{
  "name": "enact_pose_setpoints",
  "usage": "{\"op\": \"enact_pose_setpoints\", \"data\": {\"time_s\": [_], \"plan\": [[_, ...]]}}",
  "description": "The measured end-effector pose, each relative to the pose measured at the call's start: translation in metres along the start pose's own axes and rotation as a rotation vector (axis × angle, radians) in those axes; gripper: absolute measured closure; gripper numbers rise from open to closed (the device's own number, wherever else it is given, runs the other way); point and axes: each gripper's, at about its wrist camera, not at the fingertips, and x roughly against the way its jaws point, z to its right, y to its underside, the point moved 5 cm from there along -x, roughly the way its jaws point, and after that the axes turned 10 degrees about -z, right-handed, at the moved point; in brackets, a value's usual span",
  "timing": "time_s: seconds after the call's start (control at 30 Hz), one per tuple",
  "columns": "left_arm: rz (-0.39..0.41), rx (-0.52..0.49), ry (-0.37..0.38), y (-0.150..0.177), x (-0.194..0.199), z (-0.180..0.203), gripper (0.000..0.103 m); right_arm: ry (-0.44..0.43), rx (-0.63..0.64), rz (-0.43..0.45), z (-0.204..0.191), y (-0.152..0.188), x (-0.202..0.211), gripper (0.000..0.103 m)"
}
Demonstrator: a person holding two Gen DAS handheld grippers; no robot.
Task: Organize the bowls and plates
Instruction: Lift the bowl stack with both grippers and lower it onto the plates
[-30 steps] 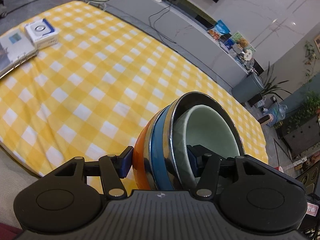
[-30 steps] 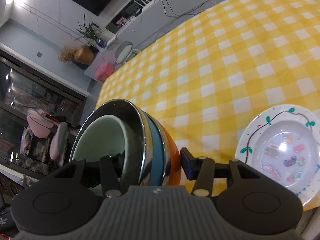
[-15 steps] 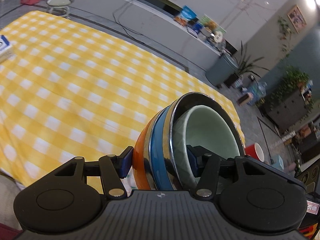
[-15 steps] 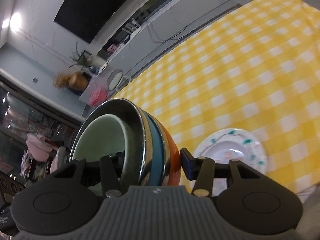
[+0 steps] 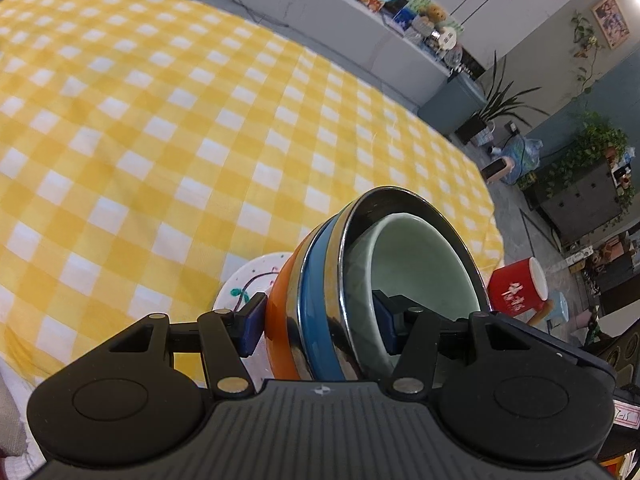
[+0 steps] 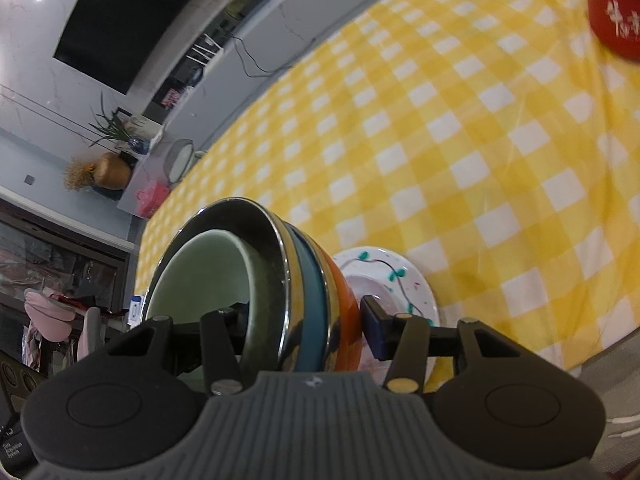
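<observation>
A nested stack of bowls [image 5: 320,292], orange outside, then blue, steel-rimmed, with a pale green bowl [image 5: 420,264] innermost, is held tilted between both grippers. My left gripper [image 5: 316,324] is shut on one side of its rim. My right gripper [image 6: 304,320] is shut on the other side of the same stack [image 6: 308,300]. A white painted plate [image 6: 392,284] lies on the yellow checked tablecloth just beyond and under the stack; it also shows in the left wrist view [image 5: 248,284].
A red mug [image 5: 516,288] with white characters stands to the right near the table's edge, also top right in the right wrist view [image 6: 612,12]. The yellow checked tablecloth [image 5: 160,120] stretches far behind. Cabinets and plants line the room.
Both grippers have carried the bowl stack toward the white plate, which now sits directly beneath the stack. The red mug has come into view. The grip is unchanged.
</observation>
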Motion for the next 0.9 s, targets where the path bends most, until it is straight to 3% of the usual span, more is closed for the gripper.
{"op": "enact_pose_setpoints", "data": {"time_s": [0.3,0.67,0.9], "plan": [[-0.048,0.020,0.011,0.003,-0.027,-0.017,0.040,0.047,-0.020,-0.040,0.015,0.000,-0.027,0.054],[-0.062,0.017,0.074,0.001,-0.029,-0.022,0.041,0.084,0.054,-0.032,0.011,-0.004,-0.028,0.053],[-0.001,-0.079,0.000,0.002,-0.020,-0.009,0.043,0.100,0.065,-0.017,0.011,-0.005,-0.025,0.053]]}}
